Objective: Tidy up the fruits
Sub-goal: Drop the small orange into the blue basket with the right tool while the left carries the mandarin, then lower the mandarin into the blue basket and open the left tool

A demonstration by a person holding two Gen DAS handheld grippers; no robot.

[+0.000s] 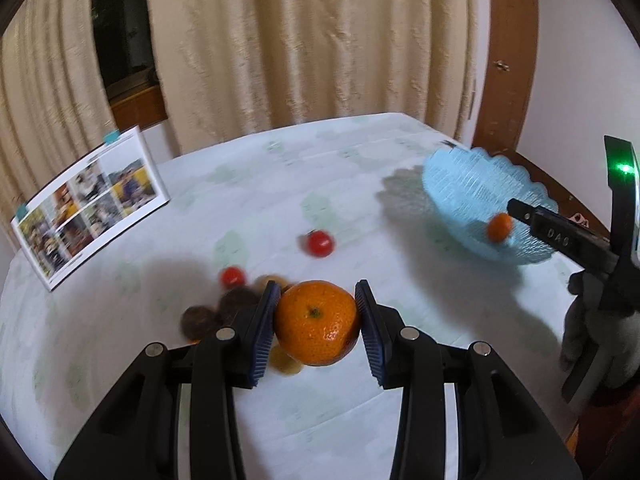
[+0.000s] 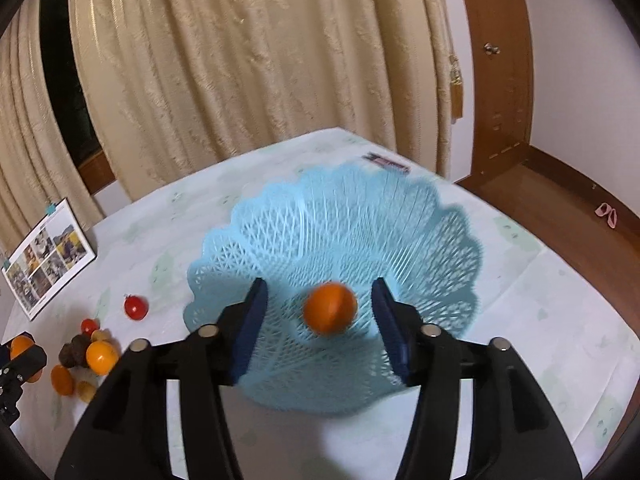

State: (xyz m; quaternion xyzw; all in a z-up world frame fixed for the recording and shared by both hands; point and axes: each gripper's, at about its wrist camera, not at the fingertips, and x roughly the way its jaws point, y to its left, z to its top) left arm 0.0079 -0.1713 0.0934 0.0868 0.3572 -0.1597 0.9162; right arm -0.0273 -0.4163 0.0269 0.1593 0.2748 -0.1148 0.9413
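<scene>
While the left gripper (image 1: 318,322) clamps a large orange (image 1: 317,323) between its blue pads at the lower centre of the left wrist view, the fruit sits above the bench (image 1: 360,408) with a cluster of small fruits (image 1: 236,304) behind it at lower left. Two red tomatoes (image 1: 320,243) lie farther up the cloth. In the right wrist view, the right gripper (image 2: 320,320) stands wide open, touching nothing, over the light blue lattice basket (image 2: 352,220) at centre frame. A single small orange fruit (image 2: 330,309), blurred, shows inside the basket between the fingers. A photo card (image 2: 48,258) stands at the left edge.
</scene>
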